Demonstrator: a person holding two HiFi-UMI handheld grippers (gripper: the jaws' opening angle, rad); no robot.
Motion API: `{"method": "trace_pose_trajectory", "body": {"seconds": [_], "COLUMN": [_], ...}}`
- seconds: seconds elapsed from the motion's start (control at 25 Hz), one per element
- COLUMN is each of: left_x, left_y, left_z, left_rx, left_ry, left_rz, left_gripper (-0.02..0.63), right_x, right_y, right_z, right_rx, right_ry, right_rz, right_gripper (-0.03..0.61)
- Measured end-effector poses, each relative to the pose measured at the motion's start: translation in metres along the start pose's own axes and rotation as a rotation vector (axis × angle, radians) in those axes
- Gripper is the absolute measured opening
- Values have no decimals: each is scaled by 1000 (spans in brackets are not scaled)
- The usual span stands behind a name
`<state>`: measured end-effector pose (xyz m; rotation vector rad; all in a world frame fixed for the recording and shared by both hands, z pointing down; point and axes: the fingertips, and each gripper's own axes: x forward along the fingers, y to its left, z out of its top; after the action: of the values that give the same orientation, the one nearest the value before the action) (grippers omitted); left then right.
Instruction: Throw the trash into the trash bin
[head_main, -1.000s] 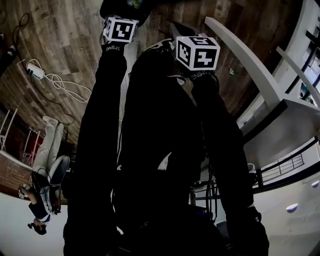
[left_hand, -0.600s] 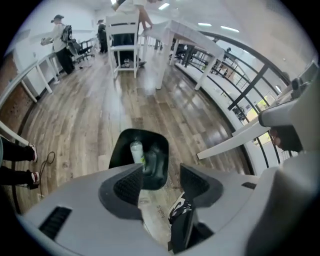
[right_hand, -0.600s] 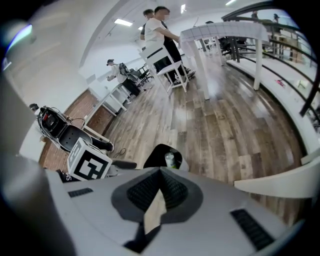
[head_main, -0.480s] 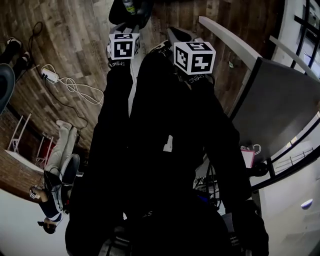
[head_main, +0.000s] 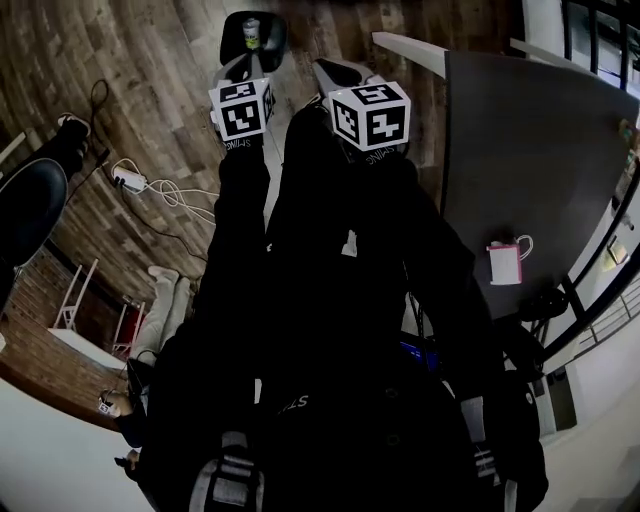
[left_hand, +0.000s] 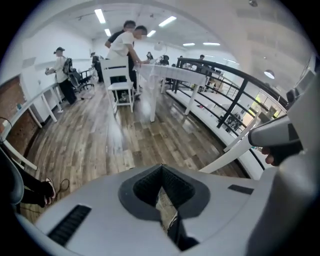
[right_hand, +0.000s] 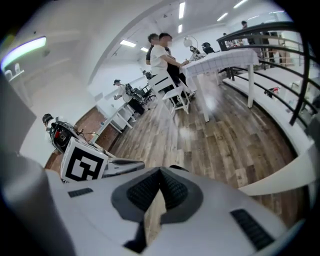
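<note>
Wood-plank floor (head_main: 150, 90), dark table (head_main: 530, 150), white chair (left_hand: 120, 92), black railing (left_hand: 239, 82), ceiling strip lights (left_hand: 100, 15).

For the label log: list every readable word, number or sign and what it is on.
Print under the left cube and right cube: upside down, too blurred to read.
Label on the can in the bin: too small.
Cube faces: square patterns, no words.
Print on dark clothing: blurred.

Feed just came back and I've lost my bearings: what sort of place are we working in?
Probably an open-plan office or lab: wood-plank floor, people at a long white table, office chairs by the wall, ceiling strip lights, and a black railing along one side.
</note>
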<state>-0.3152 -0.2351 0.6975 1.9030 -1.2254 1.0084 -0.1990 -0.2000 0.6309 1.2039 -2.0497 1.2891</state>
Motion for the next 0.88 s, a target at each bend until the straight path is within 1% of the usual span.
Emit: {"method": "trace_pose_trajectory", "body": {"seconds": [0.16,0.2,0.32,0.36,0.44,0.52,0.64,0.72,0.88], "left_x": [-36,-45,-76,-88,-109,-130,-157,-172,-194], "left_y": [-26,-33,-63,-77,-106,-139,-195,-237,-325], "left_z": [22,27,48,56,70,81,94,101,113], "left_rx": [52,87,266,308,339,354,413,456,558], "left_ry": [-16,-24,-79,-99,-133,-158,-189,-208,-246], "left_rz": [-27,-29,-32,-45,-88,-143,-225,-281,-405], "left_gripper": [2,0,0,0,0,0,0,0,0], "right_x": [-38,-50,-93,-109,-144,-180,-235,-271,-345], "right_y": [13,16,25,26,24,20,9,-2,-30], "right_z": [15,18,29,32,36,36,32,25,7], "right_rx": [-25,-24,-24,-35,-55,-43,-16,11,100], "right_ry": [-36,-48,-107,-128,-168,-210,-272,-319,-439], "right_rz": [21,34,56,52,33,5,-52,-89,-177], "right_gripper": [15,15,15,15,15,15,15,15,15]}}
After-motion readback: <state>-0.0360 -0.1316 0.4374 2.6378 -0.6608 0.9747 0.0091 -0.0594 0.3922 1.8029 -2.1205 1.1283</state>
